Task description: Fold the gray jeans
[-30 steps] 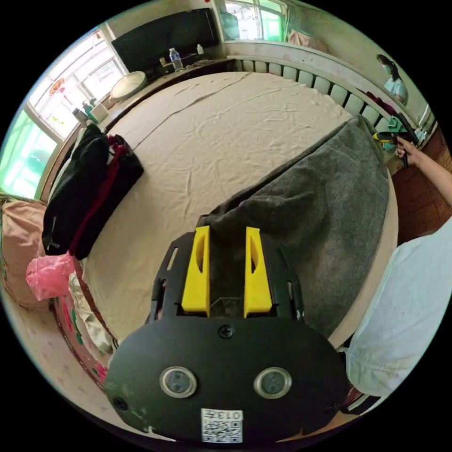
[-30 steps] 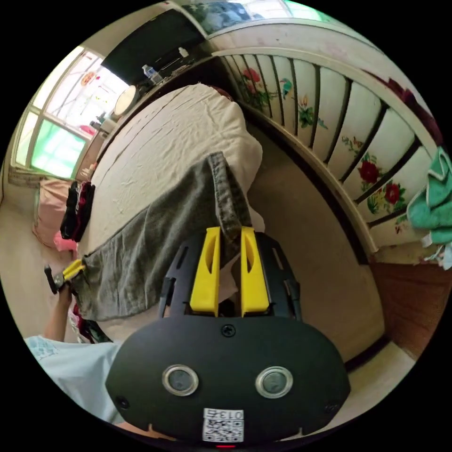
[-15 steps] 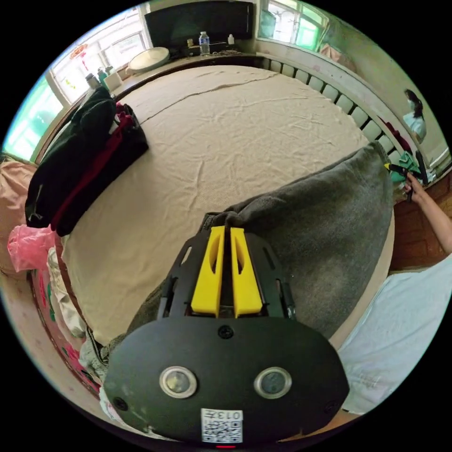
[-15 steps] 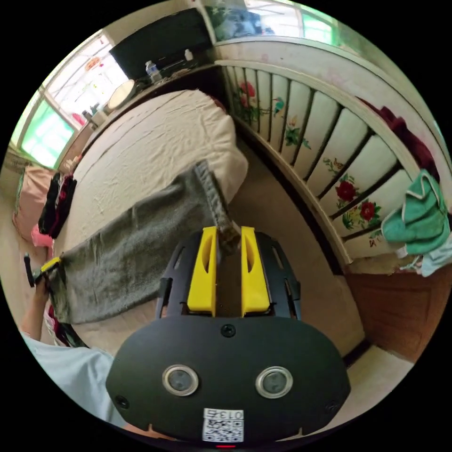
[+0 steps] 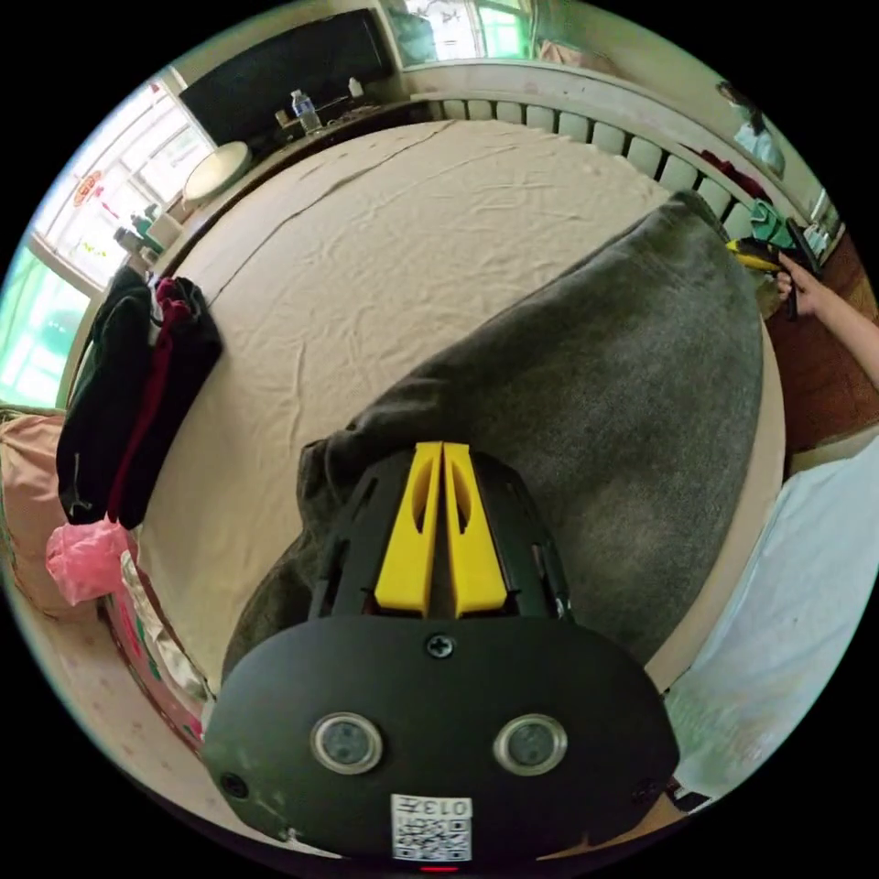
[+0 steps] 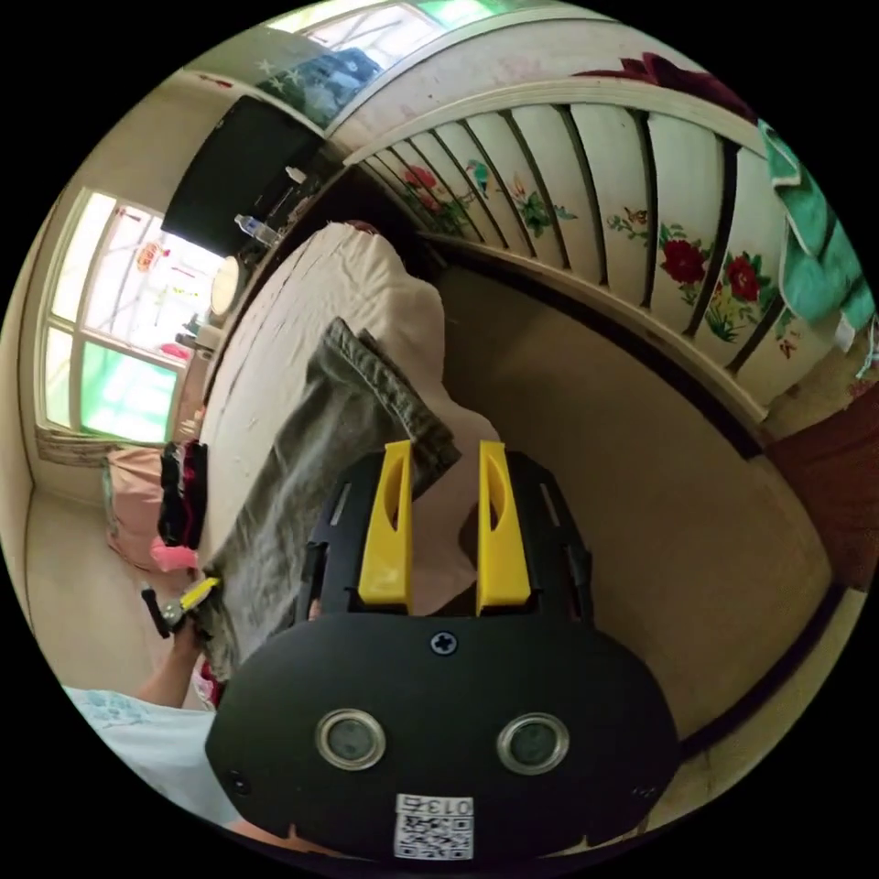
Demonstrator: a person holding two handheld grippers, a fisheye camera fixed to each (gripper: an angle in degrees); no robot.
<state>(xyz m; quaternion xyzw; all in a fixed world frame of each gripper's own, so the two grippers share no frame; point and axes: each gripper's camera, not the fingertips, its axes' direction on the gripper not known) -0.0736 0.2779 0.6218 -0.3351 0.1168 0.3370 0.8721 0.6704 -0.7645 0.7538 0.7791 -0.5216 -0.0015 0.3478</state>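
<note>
Laying the gray jeans [image 5: 604, 385] flat along the bed [image 5: 394, 247] edge: left hand-held gripper [image 5: 443, 453], jaws together, pinches one end; right hand-held gripper [image 6: 443, 458] hangs spread w/ hem beside it — regrip & pull taut before folding.

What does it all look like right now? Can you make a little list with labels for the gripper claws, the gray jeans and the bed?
left gripper: yellow jaws closed together at the near end of the jeans; whether they pinch the cloth can't be told
right gripper: yellow jaws apart, jeans' hem edge beside one jaw, nothing gripped
gray denim jeans: stretched long across the bed's near edge
bed with wrinkled beige sheet: jeans lie on it
pile of dark black and red clothes: at the bed's far side, apart from the jeans
</note>
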